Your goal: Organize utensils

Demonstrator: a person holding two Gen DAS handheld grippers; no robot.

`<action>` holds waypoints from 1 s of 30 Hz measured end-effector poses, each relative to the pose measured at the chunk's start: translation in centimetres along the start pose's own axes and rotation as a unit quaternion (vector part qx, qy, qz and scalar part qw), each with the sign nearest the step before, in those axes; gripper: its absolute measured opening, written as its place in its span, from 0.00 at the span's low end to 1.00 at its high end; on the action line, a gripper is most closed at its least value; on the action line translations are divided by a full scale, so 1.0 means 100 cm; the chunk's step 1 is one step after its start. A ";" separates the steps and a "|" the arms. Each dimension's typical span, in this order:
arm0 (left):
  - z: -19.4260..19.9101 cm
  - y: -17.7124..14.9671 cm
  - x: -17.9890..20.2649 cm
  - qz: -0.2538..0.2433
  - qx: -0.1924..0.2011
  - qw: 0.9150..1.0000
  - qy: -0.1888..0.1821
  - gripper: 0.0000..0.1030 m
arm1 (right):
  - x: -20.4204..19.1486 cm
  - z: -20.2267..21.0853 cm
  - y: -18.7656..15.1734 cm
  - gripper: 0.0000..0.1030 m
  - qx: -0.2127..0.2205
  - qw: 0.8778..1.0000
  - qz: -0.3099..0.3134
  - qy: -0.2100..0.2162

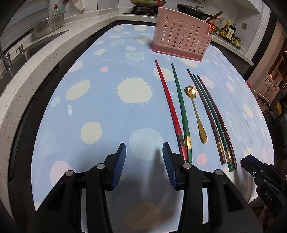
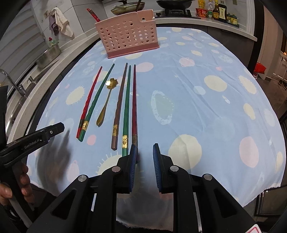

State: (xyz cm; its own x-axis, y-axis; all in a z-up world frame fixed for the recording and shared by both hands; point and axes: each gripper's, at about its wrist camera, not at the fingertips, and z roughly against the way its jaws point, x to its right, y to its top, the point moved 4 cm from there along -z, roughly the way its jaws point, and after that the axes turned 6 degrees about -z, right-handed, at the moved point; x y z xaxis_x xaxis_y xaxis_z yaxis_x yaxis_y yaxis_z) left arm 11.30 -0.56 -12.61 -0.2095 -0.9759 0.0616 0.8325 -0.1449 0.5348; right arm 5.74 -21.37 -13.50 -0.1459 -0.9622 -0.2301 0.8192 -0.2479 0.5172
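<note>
Several chopsticks lie side by side on the blue patterned cloth [image 1: 100,111]: a red one [image 1: 170,111] and a green one [image 1: 182,111], then a gold flower-headed spoon [image 1: 196,114], then a brown, a green and a dark red chopstick [image 2: 134,102]. A pink perforated utensil holder [image 1: 181,39] stands upright beyond them. My left gripper [image 1: 144,152] hovers open over bare cloth just left of the red chopstick's near end. My right gripper [image 2: 144,152] is open with a narrow gap, empty, its left finger beside the dark red chopstick's near end.
A stone counter with a sink and tap [image 1: 7,61] and a metal colander [image 1: 48,25] runs along the left. Pans on a stove [image 2: 172,5] and sauce bottles [image 2: 218,10] stand behind the table. A hand [image 2: 16,188] holds the left gripper's handle.
</note>
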 end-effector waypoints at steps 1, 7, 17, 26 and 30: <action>0.000 0.000 0.001 -0.001 -0.001 1.000 -0.001 0.39 | -0.002 -0.001 -0.001 0.19 -0.001 1.000 0.003 0.002; -0.001 0.001 0.005 -0.008 -0.002 1.000 -0.004 0.39 | -0.006 -0.010 0.000 0.17 -0.010 1.000 0.008 0.004; -0.004 0.002 0.007 -0.008 -0.005 1.000 -0.012 0.39 | -0.007 -0.020 0.002 0.15 -0.016 1.000 0.010 0.001; -0.007 0.009 0.021 -0.012 -0.002 0.999 -0.033 0.44 | -0.006 -0.026 0.007 0.07 -0.014 1.000 0.010 0.000; -0.012 0.014 0.027 -0.016 -0.003 0.999 -0.036 0.44 | -0.006 -0.026 0.007 0.07 -0.015 1.000 0.009 0.001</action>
State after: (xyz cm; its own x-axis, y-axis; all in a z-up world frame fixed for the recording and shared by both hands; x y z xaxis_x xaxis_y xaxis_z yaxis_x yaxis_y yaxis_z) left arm 12.50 -3.58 -12.77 -0.2719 -0.9565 0.1059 0.8276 -0.1763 0.5329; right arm 7.86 -20.68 -15.14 -0.1301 -0.9664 -0.2215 0.8375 -0.2267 0.4972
